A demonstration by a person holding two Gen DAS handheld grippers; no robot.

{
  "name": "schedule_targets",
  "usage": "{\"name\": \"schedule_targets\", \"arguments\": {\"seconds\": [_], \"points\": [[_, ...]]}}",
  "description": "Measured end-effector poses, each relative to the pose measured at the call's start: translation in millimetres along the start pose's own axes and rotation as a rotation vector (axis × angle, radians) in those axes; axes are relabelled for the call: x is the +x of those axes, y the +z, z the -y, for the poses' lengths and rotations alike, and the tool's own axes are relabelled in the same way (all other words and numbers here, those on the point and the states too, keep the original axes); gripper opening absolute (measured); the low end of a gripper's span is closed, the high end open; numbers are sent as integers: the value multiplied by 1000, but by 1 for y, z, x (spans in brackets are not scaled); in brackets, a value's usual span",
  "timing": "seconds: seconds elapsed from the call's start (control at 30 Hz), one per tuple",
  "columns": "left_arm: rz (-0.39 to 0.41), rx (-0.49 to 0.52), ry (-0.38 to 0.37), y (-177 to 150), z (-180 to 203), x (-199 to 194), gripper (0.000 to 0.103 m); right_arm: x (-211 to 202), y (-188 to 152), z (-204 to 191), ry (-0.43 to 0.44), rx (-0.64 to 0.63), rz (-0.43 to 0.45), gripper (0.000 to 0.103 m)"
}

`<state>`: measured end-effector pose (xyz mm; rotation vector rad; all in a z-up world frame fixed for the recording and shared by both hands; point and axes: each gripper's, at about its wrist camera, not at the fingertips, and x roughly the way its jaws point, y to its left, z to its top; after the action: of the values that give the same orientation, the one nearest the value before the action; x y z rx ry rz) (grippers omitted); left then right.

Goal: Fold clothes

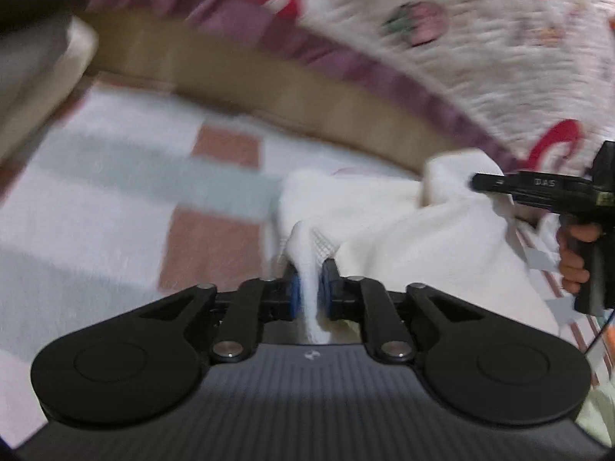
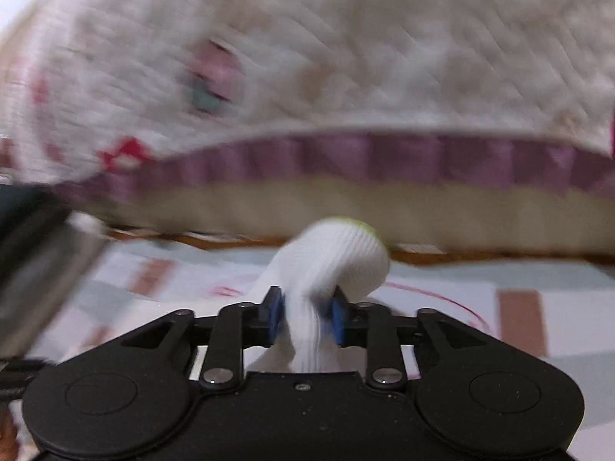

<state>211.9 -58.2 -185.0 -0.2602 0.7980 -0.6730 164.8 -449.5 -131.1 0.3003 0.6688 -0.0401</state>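
A quilted bedspread (image 1: 442, 19) with red and pink motifs and a purple frill hangs over a tan bed base (image 1: 230, 73), and below it a checked blanket (image 1: 96, 199) of white, pale green and rust squares covers the surface. On that blanket, just ahead of both tools, lies the white garment (image 1: 423, 230), bunched and partly lifted. The left gripper (image 1: 309, 288) pinches a narrow fold of it between its blue pads, while the right gripper (image 2: 305, 320), held by a hand (image 1: 576, 253), clamps a thicker gathered wad of the same cloth.
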Motion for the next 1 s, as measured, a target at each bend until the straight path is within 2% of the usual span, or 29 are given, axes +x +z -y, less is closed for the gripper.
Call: {"name": "schedule_targets", "arguments": {"seconds": [0.07, 0.13, 0.17, 0.2, 0.23, 0.3, 0.4, 0.43, 0.47, 0.53, 0.57, 0.6, 0.63, 0.67, 0.7, 0.73, 0.87, 0.93, 1.0], "points": [[6, -68, -24, 0, -12, -2, 17, 1, 2, 16, 2, 87, 9, 34], [11, -84, -37, 6, -14, -8, 17, -10, 0, 24, 9, 154, 49, 35], [12, -80, -43, 9, -14, -9, 20, -15, -2, 25, 21, 163, 47, 40], [7, -84, -49, 11, -15, -10, 25, -21, -4, 26, 32, 172, 45, 47], [4, -93, -57, 13, -16, -10, 28, -26, -6, 27, 43, 181, 44, 49], [3, -138, -90, 15, -20, -10, 45, -33, -11, 29, 71, 199, 25, 53], [4, -203, -156, 17, -25, -9, 55, -34, -22, 30, 93, 215, -33, 56], [-3, -206, -173, 17, -25, -8, 59, -32, -25, 30, 104, 215, -55, 56], [-23, -198, -180, 16, -23, -4, 67, -27, -28, 30, 114, 216, -80, 57], [-84, -160, -168, 12, -18, 6, 70, -8, -30, 25, 116, 227, -123, 64], [-102, -122, -141, 9, -13, 11, 67, 1, -31, 24, 106, 234, -138, 66], [-66, -69, -110, 6, -6, 9, 50, 10, -31, 21, 100, 230, -139, 61], [-47, -19, -73, 5, 0, 6, 27, 12, -28, 16, 111, 200, -110, 49], [-40, 29, -31, 6, 7, 4, 11, 8, -25, 8, 130, 157, -63, 25], [-28, 67, 4, 8, 12, 1, 11, 5, -21, 0, 149, 114, -16, 22], [-12, 64, 15, 10, 12, -4, 10, 2, -17, -8, 166, 73, 29, 21], [-34, -96, 50, 9, -7, 0, 10, 12, -18, -20, 136, 42, 10, 20], [-40, -162, 66, 8, -14, 1, 11, 20, -20, -22, 82, 21, -20, 20], [-18, -132, 74, 8, -11, 0, 11, 21, -16, -22, 36, 17, -17, 26]]}}
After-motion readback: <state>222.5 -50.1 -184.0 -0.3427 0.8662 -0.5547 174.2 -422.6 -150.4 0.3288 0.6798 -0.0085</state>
